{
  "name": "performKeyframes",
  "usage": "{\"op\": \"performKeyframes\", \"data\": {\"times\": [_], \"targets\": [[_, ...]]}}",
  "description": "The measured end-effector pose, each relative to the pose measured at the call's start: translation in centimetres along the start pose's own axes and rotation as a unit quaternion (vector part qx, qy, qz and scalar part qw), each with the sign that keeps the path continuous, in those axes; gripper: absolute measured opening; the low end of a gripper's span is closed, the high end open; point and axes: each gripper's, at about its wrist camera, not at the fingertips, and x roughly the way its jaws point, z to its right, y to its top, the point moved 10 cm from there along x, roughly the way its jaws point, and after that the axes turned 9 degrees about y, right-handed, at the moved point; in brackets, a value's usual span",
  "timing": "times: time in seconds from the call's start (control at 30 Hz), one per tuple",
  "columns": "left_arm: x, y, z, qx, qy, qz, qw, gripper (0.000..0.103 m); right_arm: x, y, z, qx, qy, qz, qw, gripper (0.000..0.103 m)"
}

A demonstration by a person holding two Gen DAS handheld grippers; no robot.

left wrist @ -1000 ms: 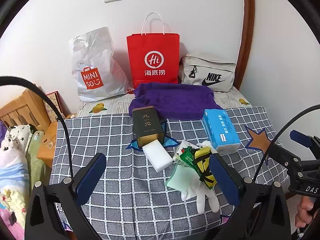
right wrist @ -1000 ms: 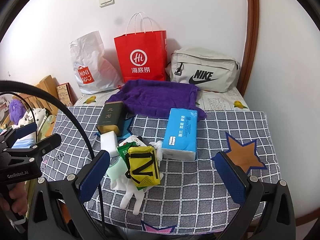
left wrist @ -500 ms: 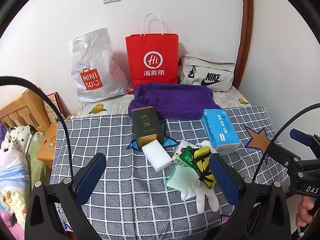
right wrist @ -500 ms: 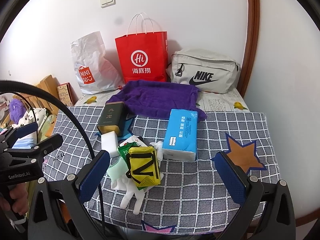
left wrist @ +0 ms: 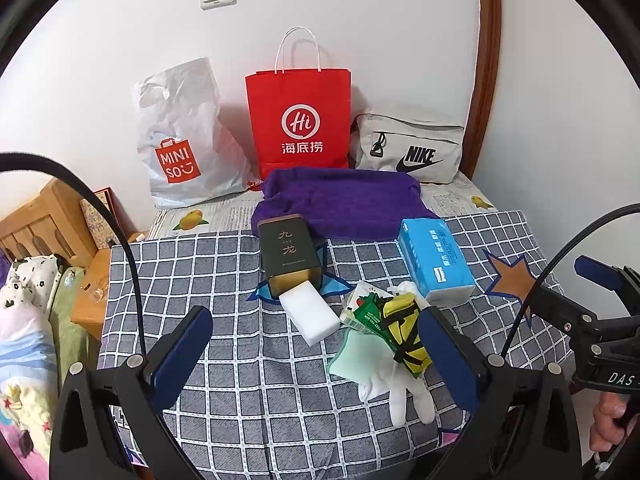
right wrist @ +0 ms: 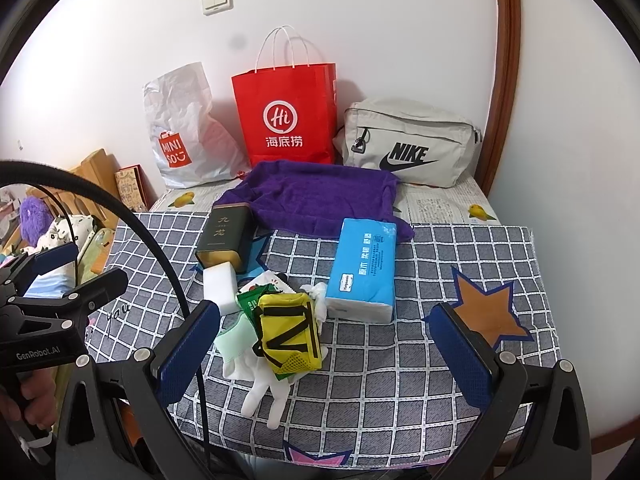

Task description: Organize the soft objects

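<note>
Both the left gripper and right gripper are wide apart, empty; grabbing the yellow pouch may drag the white glove beneath it

Left wrist view: looks from the near edge of the desk toward the back wall, angled slightly down, set left of centre; the left tool frames the bottom.
Right wrist view: same near edge, same facing, set further right; the right tool frames the bottom.
Nearness: both hang back from the clutter, close above the desk's front edge.
Shared: the whole desk top, red paper bag, purple cloth.
Cross-sight: each view catches the other tool at its side edge.
</note>
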Motion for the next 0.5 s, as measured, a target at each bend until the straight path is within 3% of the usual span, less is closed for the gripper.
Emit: {"op": "performKeyframes", "data": {"times": [0.2,0.5], "targets": [[0.1,0.1,0.0,-0.001,0.003,-0.001,1.0000,0.103,0.4,-0.2,0.0,-0.001,0.001,-0.004,1.000,0.103],[2.7,-0.5,-2.0,-0.025,0.013,-0.029,0.9992,0.103,3.8,-1.9,0.3,0.004,0.016,-0.043,0.999,0.103]]}}
